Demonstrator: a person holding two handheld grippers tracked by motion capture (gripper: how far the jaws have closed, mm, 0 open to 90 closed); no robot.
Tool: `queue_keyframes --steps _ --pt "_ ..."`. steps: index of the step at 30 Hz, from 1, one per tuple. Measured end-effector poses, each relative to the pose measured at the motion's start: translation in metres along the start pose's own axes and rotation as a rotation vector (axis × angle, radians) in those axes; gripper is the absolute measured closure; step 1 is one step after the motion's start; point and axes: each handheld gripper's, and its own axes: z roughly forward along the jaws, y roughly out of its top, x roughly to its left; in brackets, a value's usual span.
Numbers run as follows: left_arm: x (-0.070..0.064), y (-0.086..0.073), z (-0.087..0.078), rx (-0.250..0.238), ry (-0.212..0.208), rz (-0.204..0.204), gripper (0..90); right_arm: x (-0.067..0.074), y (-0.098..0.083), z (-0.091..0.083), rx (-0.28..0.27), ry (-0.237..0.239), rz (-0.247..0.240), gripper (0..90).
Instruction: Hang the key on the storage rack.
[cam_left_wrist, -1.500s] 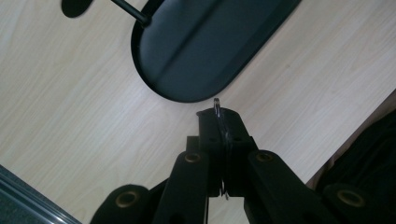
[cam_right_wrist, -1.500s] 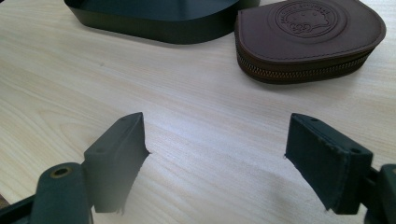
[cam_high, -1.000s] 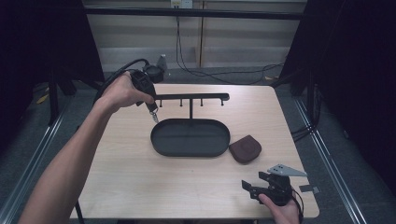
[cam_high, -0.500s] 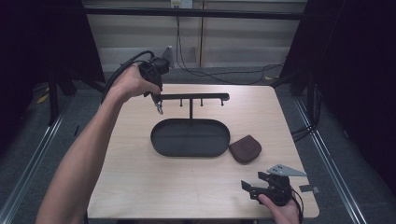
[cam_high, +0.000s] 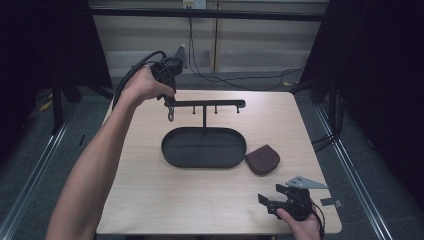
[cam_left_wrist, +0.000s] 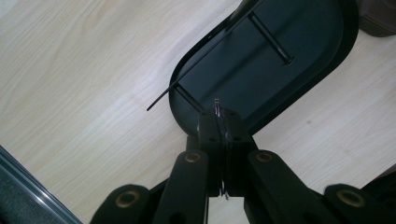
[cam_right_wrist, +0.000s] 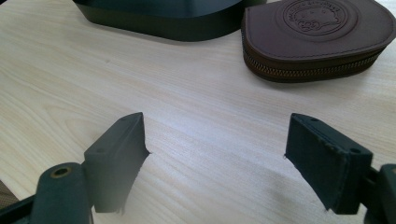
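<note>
Left claw (cam_high: 171, 116): clamped on a small metal ring (cam_left_wrist: 217, 106), held up at the rack's (cam_high: 205, 104) left end.
Right claw (cam_high: 272, 202): jaws wide, resting low on the tabletop (cam_high: 150, 190).
Tip: line the ring with a peg, ease on gently.

Black tongs (cam_high: 171, 116) with brass rivets, trailing cables.

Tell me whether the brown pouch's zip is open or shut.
Shut: in the right gripper view the brown pouch shows its zip run closed along the visible edge, no gap.
</note>
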Motion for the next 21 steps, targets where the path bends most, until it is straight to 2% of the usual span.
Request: queue_keyframes --steps 7,11,14,16,19,21 --pt "-0.0007 0.0036 -0.0017 -0.007 0.02 -0.009 89.2 0.0004 -0.0001 -0.0004 0.0 -0.001 -0.001 19.9" --pt "0.0031 0.0033 -0.0015 -0.015 0.036 -0.032 89.1 0.0004 -0.0001 -0.0005 -0.001 -0.001 -0.002 19.9" --pt "0.0058 0.0033 0.0027 0.004 0.049 -0.06 89.2 0.0006 0.0 -0.0003 0.0 0.001 -0.004 19.9" --pt "0.0073 0.0031 0.0051 -0.005 0.039 -0.056 89.0 0.0007 0.0001 0.0006 0.004 0.006 -0.007 20.0" --pt "0.0069 0.0008 0.0072 0.006 0.051 -0.054 88.8 0.0012 -0.0001 0.0 0.001 0.004 -0.01 20.0" --pt "0.0084 -0.0016 0.0065 -0.01 0.058 -0.072 87.6 0.0008 -0.0001 -0.0001 0.002 0.005 -0.007 20.0"
